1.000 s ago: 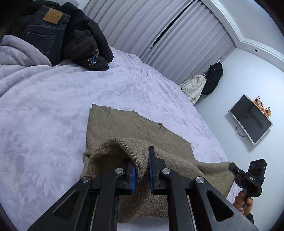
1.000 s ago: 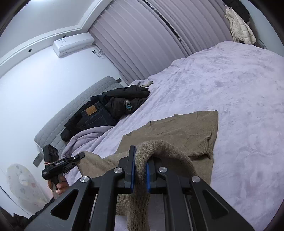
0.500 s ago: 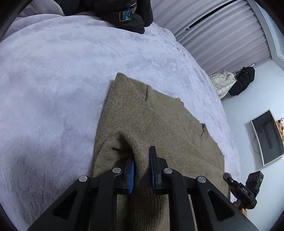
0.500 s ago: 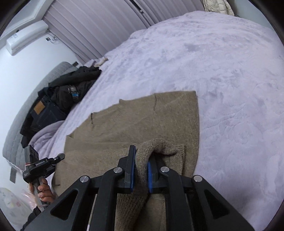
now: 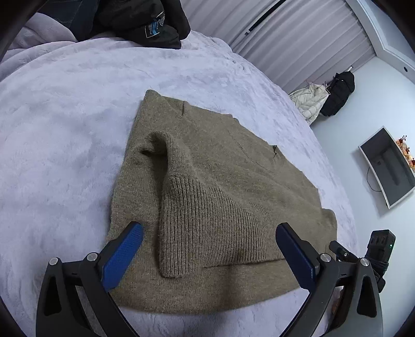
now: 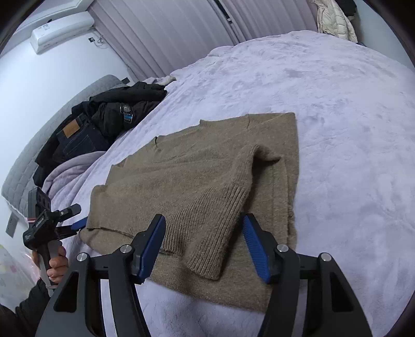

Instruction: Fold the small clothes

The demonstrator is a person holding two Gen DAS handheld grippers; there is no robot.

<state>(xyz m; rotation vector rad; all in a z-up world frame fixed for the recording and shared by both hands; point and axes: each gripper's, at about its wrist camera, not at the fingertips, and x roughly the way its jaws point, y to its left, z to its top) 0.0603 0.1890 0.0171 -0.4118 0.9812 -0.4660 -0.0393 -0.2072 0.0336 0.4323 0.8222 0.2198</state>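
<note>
**Bed, folded knit sweater, two hand-held grippers**

Left wrist view
- Left gripper (image 5: 208,248): jaws spread wide, blue ribbed pads (image 5: 122,255) facing inward, gripping nothing; the fingers straddle the near part of the sweater, and actual contact cannot be told.
- Sweater (image 5: 207,186): olive-brown knit, fuzzy body with a ribbed hem. It lies folded on the middle of the bed, the ribbed portion doubled over the flat lower layer. A soft raised peak stands toward its left edge.
- Bed cover (image 5: 64,109): pale lilac plush, faintly mottled.
- Pile of dark clothes (image 5: 140,20): black garments at the far edge of the bed.
- Wall screen (image 5: 389,166): flat dark panel, white frame, on the wall.
- Right gripper's body shows at the lower right corner; its jaws are hidden here.

Right wrist view
- Right gripper (image 6: 203,248): jaws moderately wide, empty, flanking the near ribbed corner of the sweater (image 6: 207,176); contact unclear.
- Left gripper (image 6: 77,225): seen at the sweater's left side, a blue pad tip just beside the hem, held by a hand (image 6: 58,267).
- Jeans (image 6: 75,137): dark denim with tan patch, beside the black clothes near the grey headboard (image 6: 33,145).
</note>
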